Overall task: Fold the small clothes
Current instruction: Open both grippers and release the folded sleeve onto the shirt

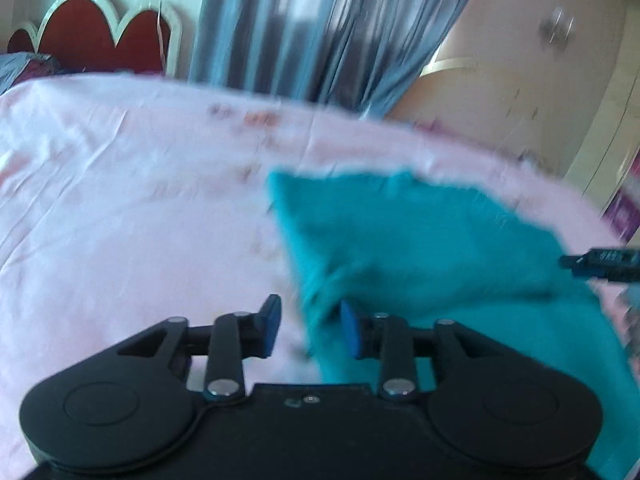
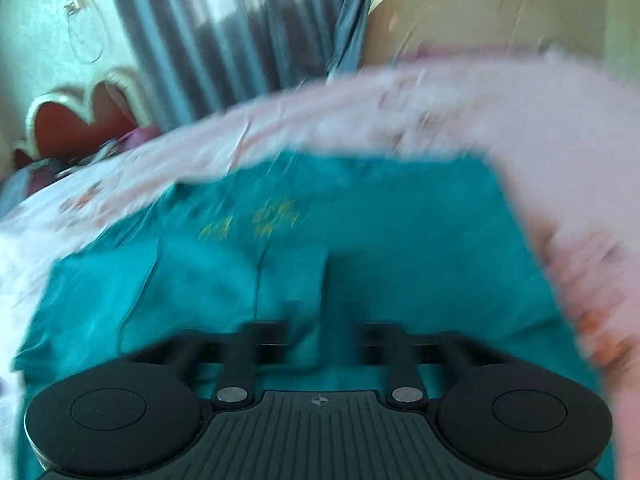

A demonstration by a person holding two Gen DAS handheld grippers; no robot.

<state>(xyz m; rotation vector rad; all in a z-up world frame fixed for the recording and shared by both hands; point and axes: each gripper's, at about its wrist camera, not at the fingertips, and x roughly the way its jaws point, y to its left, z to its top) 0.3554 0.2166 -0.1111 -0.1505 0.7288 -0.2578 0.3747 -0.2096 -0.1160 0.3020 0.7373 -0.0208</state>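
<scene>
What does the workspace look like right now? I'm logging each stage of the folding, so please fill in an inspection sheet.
Surface: pink bedsheet with a faint flower print, wrinkled.
Job's things: teal garment lying on the sheet, creased, with yellow embroidery; its edge bunches up beside the left tongs.
Clutter: a patterned bundle at the head of the bed, too blurred to name.
Grippers: left tongs open, garment edge between the pads, not pinched; right tongs open over the garment, blurred.
Cables: a thin cord hanging on the wall.
Surroundings: red headboard with a white scalloped frame, grey-blue curtain, cream wardrobe.
</scene>
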